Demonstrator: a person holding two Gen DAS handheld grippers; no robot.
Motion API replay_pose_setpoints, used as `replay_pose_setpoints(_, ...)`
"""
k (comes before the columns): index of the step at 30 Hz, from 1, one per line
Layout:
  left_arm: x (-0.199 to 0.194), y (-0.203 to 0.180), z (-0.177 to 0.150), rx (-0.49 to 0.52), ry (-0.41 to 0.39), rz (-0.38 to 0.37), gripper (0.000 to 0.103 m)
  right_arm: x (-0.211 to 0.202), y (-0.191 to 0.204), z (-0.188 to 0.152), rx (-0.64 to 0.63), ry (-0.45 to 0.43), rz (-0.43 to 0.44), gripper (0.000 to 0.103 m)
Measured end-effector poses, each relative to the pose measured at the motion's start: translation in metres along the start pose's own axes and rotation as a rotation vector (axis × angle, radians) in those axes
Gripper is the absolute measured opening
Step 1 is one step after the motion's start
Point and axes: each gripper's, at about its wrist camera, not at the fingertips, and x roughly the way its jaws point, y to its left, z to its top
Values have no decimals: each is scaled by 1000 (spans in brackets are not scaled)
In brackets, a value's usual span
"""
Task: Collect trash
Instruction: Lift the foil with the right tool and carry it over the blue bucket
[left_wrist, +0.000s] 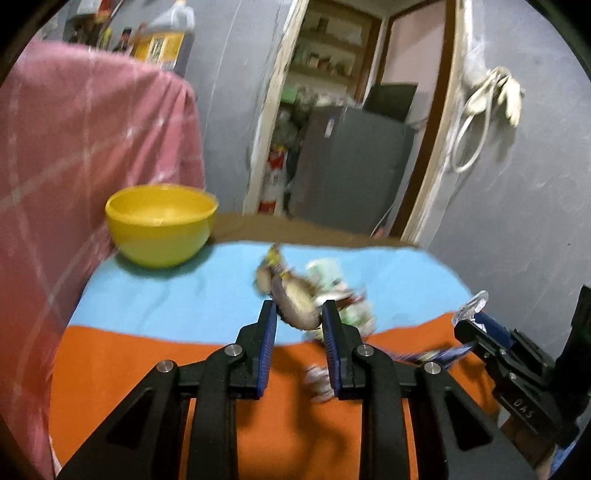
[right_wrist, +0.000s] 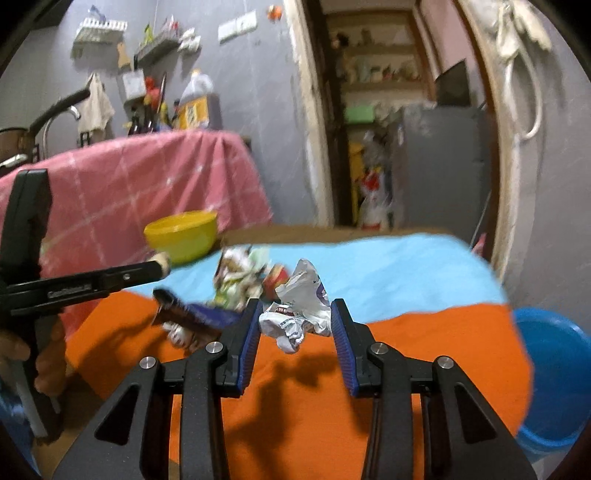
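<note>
My left gripper (left_wrist: 300, 309) is shut on a crumpled brownish wrapper (left_wrist: 295, 299), lifted above the blue and orange cloth (left_wrist: 155, 350). My right gripper (right_wrist: 294, 308) is shut on a crumpled white wrapper (right_wrist: 301, 314) with print on it, also held off the cloth. In the right wrist view the left gripper (right_wrist: 162, 267) reaches in from the left with the tan scrap at its tip. A pile of wrappers (right_wrist: 240, 280) lies on the blue part, and a dark wrapper (right_wrist: 188, 315) beside it. A yellow bowl (left_wrist: 160, 223) stands at the far left of the table.
A pink checked cloth (left_wrist: 74, 177) covers something tall just left of the bowl. A blue tub (right_wrist: 554, 376) stands on the floor past the table's right edge. A doorway with a grey fridge (left_wrist: 351, 162) lies beyond the far edge. A hand (right_wrist: 44, 354) holds the left gripper's grip.
</note>
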Motion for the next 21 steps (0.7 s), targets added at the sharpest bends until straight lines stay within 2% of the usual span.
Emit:
replay_pose_setpoints(3,-8,-30,12,45,-67,-46,20,-20,-14,8,10,-85,-57,36)
replay_pose_setpoints(6,-9,-61,21,97,-96,-99,20,-40,-38,14,51,-151,-116,36)
replay_pose_setpoints(10,5,-91,32,114,-74,-147,20,-60,-78,14,150,-197,-190,36)
replay_pose_setpoints(14,16,-87,34,78,-30,-153,20,-73,-103,9,196,-199,-241,36)
replay_pose_setpoints(17,13,-73,27,83,-18,-116,20,-77,-103,5,199,-185,-216,36)
replay_pose_setpoints(21,0,-52,3,89,11,-59,21,-73,-83,2,151,-170,-159,36)
